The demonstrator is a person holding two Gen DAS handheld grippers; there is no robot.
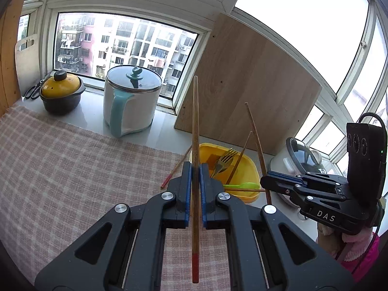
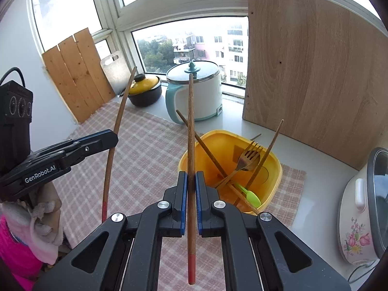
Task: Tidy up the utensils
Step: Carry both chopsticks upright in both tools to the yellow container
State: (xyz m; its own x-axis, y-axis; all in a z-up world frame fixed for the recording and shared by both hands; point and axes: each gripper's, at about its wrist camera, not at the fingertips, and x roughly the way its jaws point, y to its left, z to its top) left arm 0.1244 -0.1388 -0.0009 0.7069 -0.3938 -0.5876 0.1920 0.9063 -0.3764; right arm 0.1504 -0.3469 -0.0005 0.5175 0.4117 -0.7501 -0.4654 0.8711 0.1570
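1. Left wrist view: we look along our left gripper (image 1: 195, 167), which tilts downward over the checked cloth (image 1: 72, 160) in front of the yellow tub (image 1: 247, 169).
2. Its blue-padded jaws are clenched on a red-tipped wooden chopstick (image 1: 195, 121); the plain end sticks up past the fingertips toward the window and the red end hangs back between the gripper's arms.
3. Right wrist view: our right gripper (image 2: 191, 181) also points downward, just on the near side of the same yellow tub (image 2: 276, 165).
4. Its jaws grip a second red-tipped chopstick (image 2: 190, 121) the same way, plain end up, red end toward the camera.
5. In the tub lie a fork (image 2: 249, 156), a green plastic spoon (image 2: 252, 197) and more chopsticks (image 2: 266, 155), some leaning over the rim.
6. A further chopstick (image 1: 173, 172) lies on the cloth, just left of the tub, in the left wrist view.
7. A person's pink sleeve (image 2: 14, 249) shows below the left gripper in the right wrist view.
8. Writing: "GenRobot.AI" on the left gripper's side in the right view; "DAS" on the right gripper's side (image 1: 326, 217) in the left view.
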